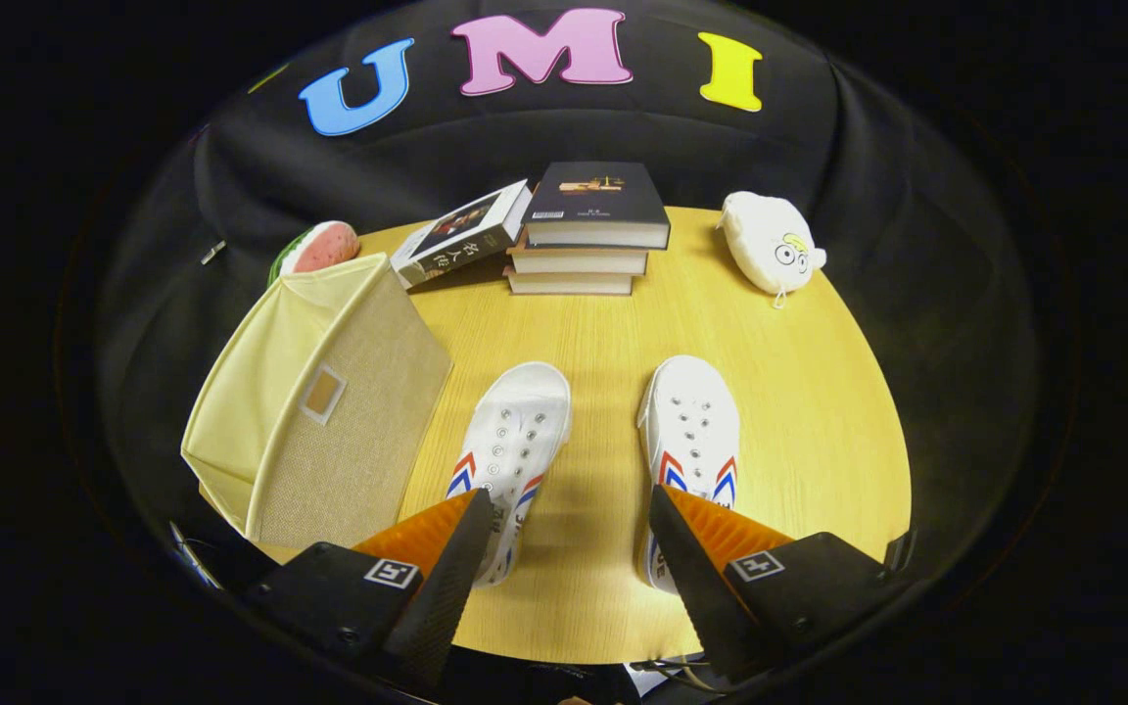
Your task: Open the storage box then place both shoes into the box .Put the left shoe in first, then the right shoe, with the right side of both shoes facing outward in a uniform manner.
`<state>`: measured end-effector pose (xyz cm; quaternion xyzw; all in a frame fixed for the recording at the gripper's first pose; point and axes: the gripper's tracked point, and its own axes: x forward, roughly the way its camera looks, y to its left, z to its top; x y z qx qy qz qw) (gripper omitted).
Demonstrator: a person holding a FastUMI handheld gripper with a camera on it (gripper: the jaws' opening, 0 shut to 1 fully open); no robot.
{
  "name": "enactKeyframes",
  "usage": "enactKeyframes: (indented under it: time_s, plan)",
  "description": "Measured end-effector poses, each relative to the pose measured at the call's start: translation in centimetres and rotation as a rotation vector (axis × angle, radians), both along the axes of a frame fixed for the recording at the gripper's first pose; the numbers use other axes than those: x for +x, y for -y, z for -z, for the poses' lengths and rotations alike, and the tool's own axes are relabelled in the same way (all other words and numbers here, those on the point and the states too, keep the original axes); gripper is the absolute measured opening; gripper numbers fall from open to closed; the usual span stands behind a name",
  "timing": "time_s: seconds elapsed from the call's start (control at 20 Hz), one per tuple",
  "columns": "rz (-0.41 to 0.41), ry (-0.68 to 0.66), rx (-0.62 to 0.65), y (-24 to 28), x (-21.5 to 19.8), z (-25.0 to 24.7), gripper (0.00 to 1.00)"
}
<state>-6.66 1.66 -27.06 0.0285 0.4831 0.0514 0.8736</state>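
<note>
Gripper (pixel 569 514) hangs above the near edge of a round wooden table (pixel 819 392), looking down and forward. Fingers wide apart, holding nothing; bare table top shows in the gap between them.

Two white canvas shoes lie side by side, toes pointing toward 12 o'clock, each with red and blue chevron stripes on its sides and no laces in the eyelets. Left shoe (pixel 510 441) sits at about 11 o'clock from the finger gap; its heel end is partly covered by the left finger (pixel 451 558). Right shoe (pixel 689 431) sits at about 1 o'clock; its heel end is partly covered by the right finger (pixel 686 558). The shoes are apart, with a strip of table between them.

Storage box (pixel 329 401): pale yellow fabric, with a woven beige flap and a small label window on it. It stands at about 10 o'clock from the fingers, just beside the left shoe and apart from it. The flap lies shut over the front. The box overhangs the table edge on its outer side.

Beyond the shoes, at 12 o'clock, a stack of three books (pixel 588 235) with a dark cover on top. A fourth book (pixel 461 235) leans tilted against the stack's left side. Behind the box, at about 11 o'clock, a watermelon-slice plush (pixel 319 247). At about 1 o'clock, far side of the table, a white plush toy (pixel 770 243) with cartoon eyes, well apart from the books.
</note>
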Motion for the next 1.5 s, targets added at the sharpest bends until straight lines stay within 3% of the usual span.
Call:
enactKeyframes:
  time_s: [0.25, 0.4, 0.6, 0.7, 0.75, 0.85, 0.95, 1.1, 1.25, 1.5]
  plan:
    - [-0.030, -0.113, -0.015, -0.6, 0.6, 5.9, 0.99]
    - [0.024, -0.165, 0.085, -1.9, 1.3, 7.8, 0.99]
    - [0.010, -0.213, 0.142, -3.2, 1.5, 9.4, 0.98]
    - [0.006, -0.240, 0.196, -4.3, 1.7, 9.4, 0.86]
    - [0.012, -0.252, 0.225, -4.8, 1.6, 9.3, 0.69]
    - [0.029, -0.268, 0.234, -4.7, 1.8, 9.5, 0.46]
    - [0.042, -0.284, 0.241, -4.4, 1.6, 9.4, 0.41]
    - [0.079, -0.297, 0.264, -3.9, 1.6, 9.6, 0.16]
    - [0.111, -0.324, 0.318, -3.9, 1.6, 9.7, 0.08]
    - [0.130, -0.324, 0.361, -3.9, 1.7, 9.3, 0.05]
